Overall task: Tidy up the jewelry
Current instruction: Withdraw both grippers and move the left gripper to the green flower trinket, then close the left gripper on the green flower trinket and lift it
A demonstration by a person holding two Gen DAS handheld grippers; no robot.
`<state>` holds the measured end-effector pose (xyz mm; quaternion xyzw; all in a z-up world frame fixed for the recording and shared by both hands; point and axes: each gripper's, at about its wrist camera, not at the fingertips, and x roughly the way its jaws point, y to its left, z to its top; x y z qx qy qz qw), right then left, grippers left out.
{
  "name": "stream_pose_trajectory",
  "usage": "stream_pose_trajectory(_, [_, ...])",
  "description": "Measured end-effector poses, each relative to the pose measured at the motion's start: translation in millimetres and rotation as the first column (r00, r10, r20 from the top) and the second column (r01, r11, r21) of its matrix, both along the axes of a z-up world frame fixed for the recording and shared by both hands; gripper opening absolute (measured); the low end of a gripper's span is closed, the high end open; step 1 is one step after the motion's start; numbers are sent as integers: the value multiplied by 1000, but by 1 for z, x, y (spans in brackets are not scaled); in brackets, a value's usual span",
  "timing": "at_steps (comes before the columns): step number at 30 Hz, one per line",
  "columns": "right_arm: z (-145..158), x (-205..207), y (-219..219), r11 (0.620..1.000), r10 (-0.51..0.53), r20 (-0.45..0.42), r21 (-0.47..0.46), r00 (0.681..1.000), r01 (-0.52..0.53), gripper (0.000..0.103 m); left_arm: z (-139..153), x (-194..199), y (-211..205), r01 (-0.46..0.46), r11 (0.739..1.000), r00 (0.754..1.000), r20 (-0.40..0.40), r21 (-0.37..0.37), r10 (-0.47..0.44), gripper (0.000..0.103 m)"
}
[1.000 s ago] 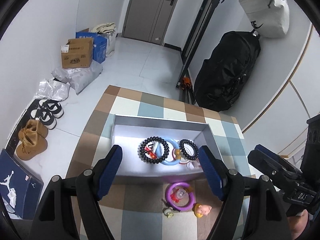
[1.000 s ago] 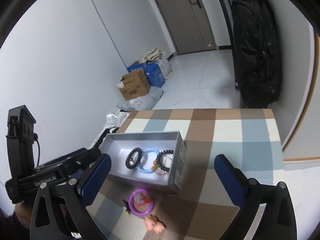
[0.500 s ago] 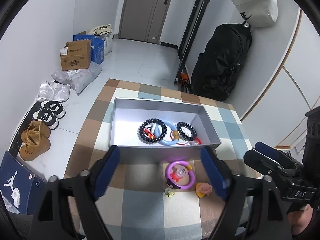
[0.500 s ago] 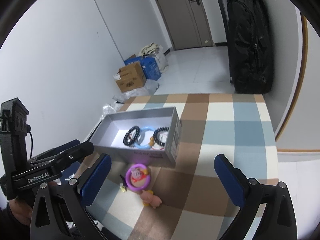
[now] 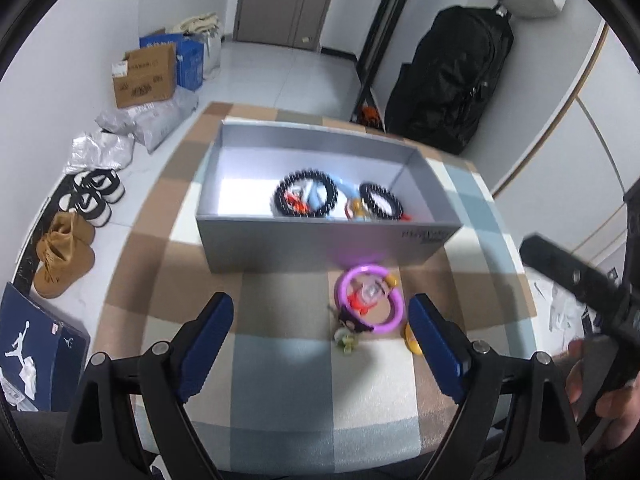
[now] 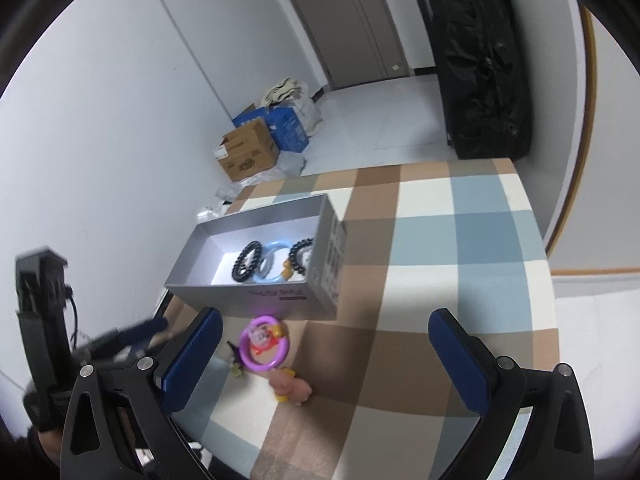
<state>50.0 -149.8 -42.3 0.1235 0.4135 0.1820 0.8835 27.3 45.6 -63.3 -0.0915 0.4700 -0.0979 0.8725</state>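
A grey open box (image 5: 320, 240) (image 6: 280, 294) stands on the checked table. In it lie two black bead bracelets (image 5: 306, 197) (image 6: 245, 260) and a light blue ring (image 5: 320, 196) (image 6: 270, 262). In front of the box lies a purple ring bracelet (image 5: 370, 300) (image 6: 262, 344) with small charms, and a pink pig charm (image 6: 290, 388) beside it. My left gripper (image 5: 320, 340) is open and empty, above the table just before the purple ring. My right gripper (image 6: 320, 360) is open and empty, right of the purple ring.
The checked tablecloth (image 6: 440, 240) covers the table. On the floor to the left are shoes (image 5: 64, 256), cardboard boxes (image 5: 146, 76) and bags. A black bag (image 5: 452, 80) leans on the far wall. The other gripper shows at each view's edge.
Both grippers have drawn back from the box toward the table's near edge. The purple ring now lies between my left fingers. Both stay open.
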Motion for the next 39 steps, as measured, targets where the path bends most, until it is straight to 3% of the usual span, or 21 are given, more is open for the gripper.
stream_pose_trajectory(7, [-4, 8, -3, 999, -21, -32, 30, 999, 22, 103, -16, 3, -10, 62, 997, 996, -61, 50, -59, 86])
stream_pose_trajectory(14, [-5, 8, 1, 1000, -4, -34, 15, 999, 5, 103, -18, 1, -10, 66, 995, 996, -69, 76, -61, 83])
stream_pose_trajectory(16, [-6, 9, 0, 1000, -9, -44, 21, 999, 10, 103, -19, 2, -11, 71, 995, 995, -75, 69, -66, 75])
stream_pose_trajectory(21, [-8, 11, -1, 999, -13, -57, 31, 998, 15, 103, -24, 5, -14, 87, 993, 993, -81, 78, -80, 65])
stream_pose_trajectory(25, [-8, 11, -1, 999, -12, -60, 35, 998, 14, 103, -22, 4, -19, 123, 988, 991, -61, 93, -118, 44])
stream_pose_trajectory(31, [-8, 11, -2, 999, -18, -65, 39, 998, 21, 103, -22, -1, -24, 179, 983, 981, -78, 49, -175, 13])
stream_pose_trajectory(39, [-9, 11, -4, 999, -26, -70, 40, 997, 29, 103, -21, 0, -21, 203, 979, 975, -103, 38, -198, 11])
